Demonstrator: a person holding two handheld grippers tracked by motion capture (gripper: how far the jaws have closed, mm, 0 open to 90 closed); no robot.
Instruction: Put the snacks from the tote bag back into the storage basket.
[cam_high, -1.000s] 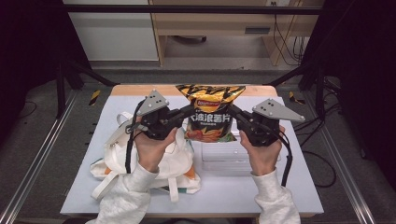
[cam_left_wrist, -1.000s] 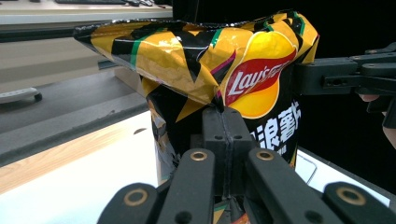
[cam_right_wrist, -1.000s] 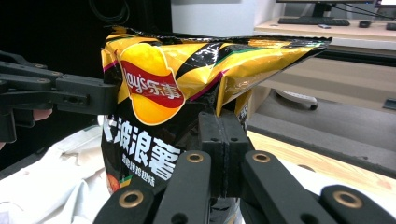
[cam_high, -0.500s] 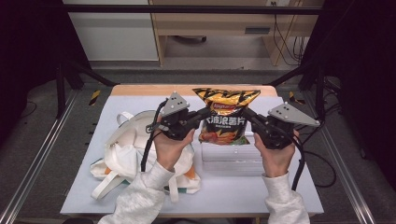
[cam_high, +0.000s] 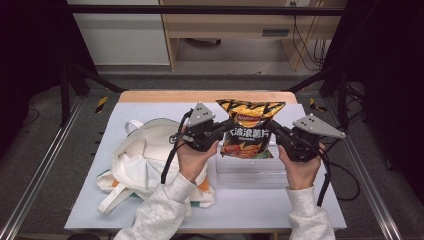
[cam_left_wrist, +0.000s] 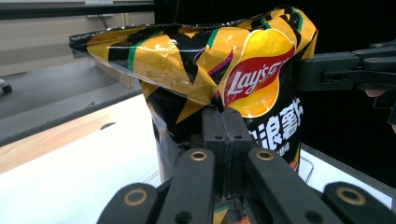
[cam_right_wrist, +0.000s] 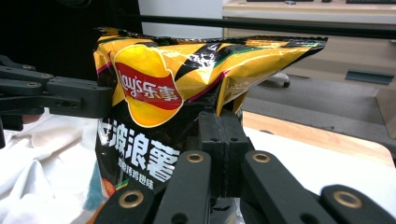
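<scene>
A glossy yellow-and-black foil bag of potato chips (cam_high: 247, 129) hangs upright in the air between the two grippers, its crimped top edge uppermost and its long axis running top to bottom. The left gripper (cam_high: 216, 131) pinches the bag's left side seam; in the left gripper view its jaws are pressed together on the foil at the bag's edge (cam_left_wrist: 225, 135). The right gripper (cam_high: 280, 136) does the same on the opposite seam, its jaws closed flat on the foil in the right gripper view (cam_right_wrist: 223, 135). So the bag lies straight ahead of both pairs of jaws, stretched lightly between them, and neither hand is nearer than the other.

The relation that matters for the next move is below the bag: a clear, shallow rectangular plastic tray (cam_high: 250, 172) sits on the pale surface (cam_high: 310, 210) almost directly beneath it, while the white canvas tote bag (cam_high: 142, 155) lies open to the left, just beside the left hand. Judging by this, the bag is closer to the tray than to the tote's mouth.
</scene>
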